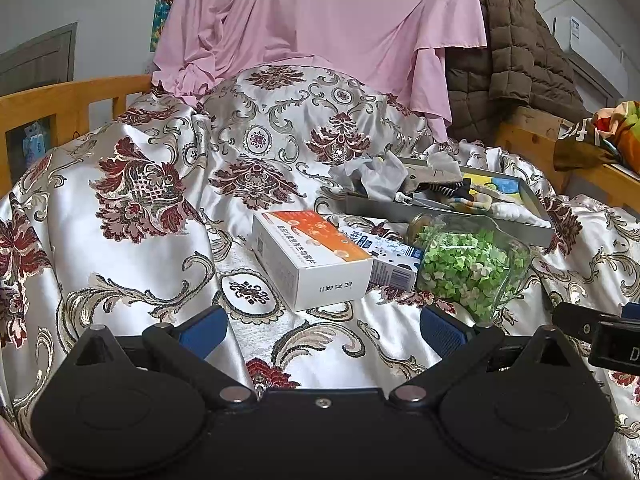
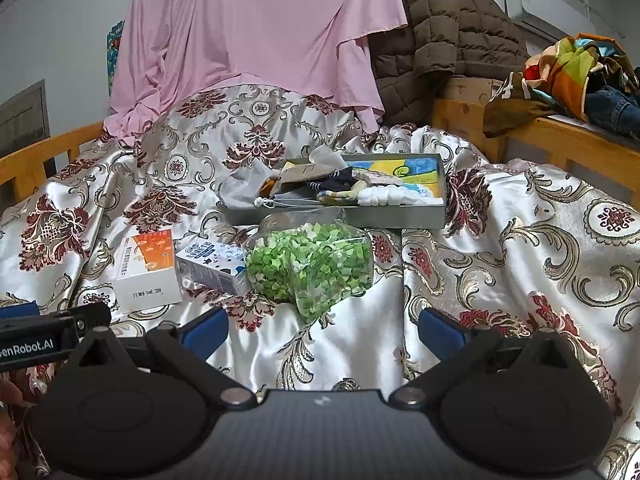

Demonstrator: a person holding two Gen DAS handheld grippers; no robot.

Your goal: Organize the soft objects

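Satin bedspread with dark red flowers and grey-gold scrolls covers the bed, and everything lies on it. The left tool hangs low over the cloth with its blue-padded fingers spread wide and nothing between them; just ahead of it lies a white and orange box. The right tool is likewise wide apart and empty, hovering near the front of a clear jar that lies on its side, filled with small green and white paper stars. Between the box and the jar, touching both, rests a small blue and white carton. Beyond the jar sits a shallow grey tray, its floor printed in yellow and blue. The soft things are gathered in it: a grey drawstring pouch slumped over the left end, dark striped socks near the middle, and a white folded cloth toward the right front. In the right wrist view the left tool's black body shows at the left edge, just beside the right one. A pink sheet hangs at the head of the bed, a brown quilted jacket beside it, and wooden rails run along both sides. Colourful clothes are heaped on the right-hand ledge.
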